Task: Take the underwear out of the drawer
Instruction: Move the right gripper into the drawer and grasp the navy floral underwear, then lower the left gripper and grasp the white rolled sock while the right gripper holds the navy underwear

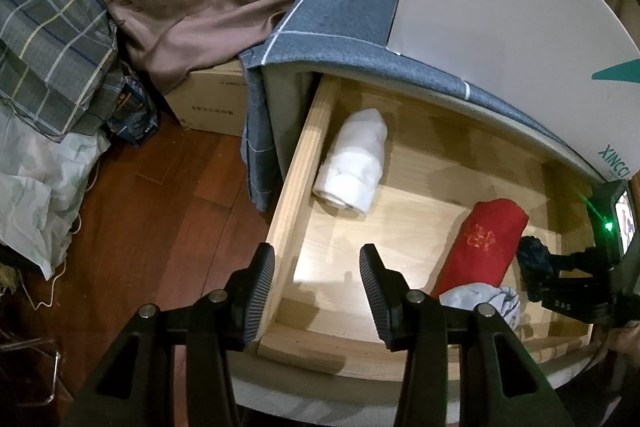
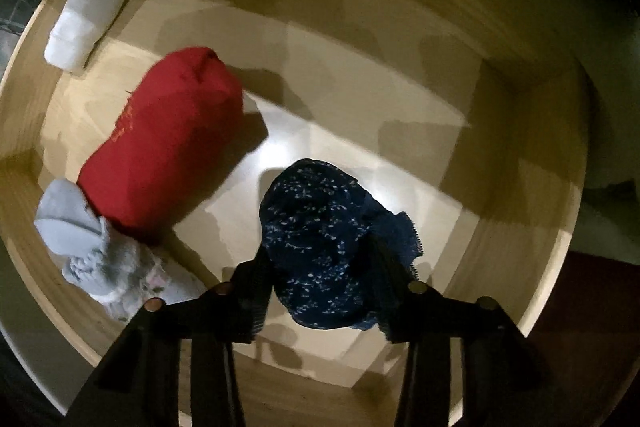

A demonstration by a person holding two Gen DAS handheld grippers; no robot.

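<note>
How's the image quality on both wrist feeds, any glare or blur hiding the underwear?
Left wrist view: sharp but fisheye-bent, a bright patch on the drawer floor, dim corners. Right wrist view: darker and softly blurred, glare behind the navy underwear held in the right claw, with hard shadows beside the red roll.

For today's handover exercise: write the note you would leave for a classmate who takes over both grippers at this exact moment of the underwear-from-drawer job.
Right gripper: shut on the navy patterned underwear, held over the drawer floor; whether it is lifted clear I cannot tell.
Left gripper: open, empty, hanging over the drawer's front left corner.
In the open drawer: white roll at the back left, red roll in the middle, pale grey bundle at the front, touching the red roll's near end.
Done: drawer open, navy piece gripped.
Left: carry the navy piece out; the other three are untouched.
</note>
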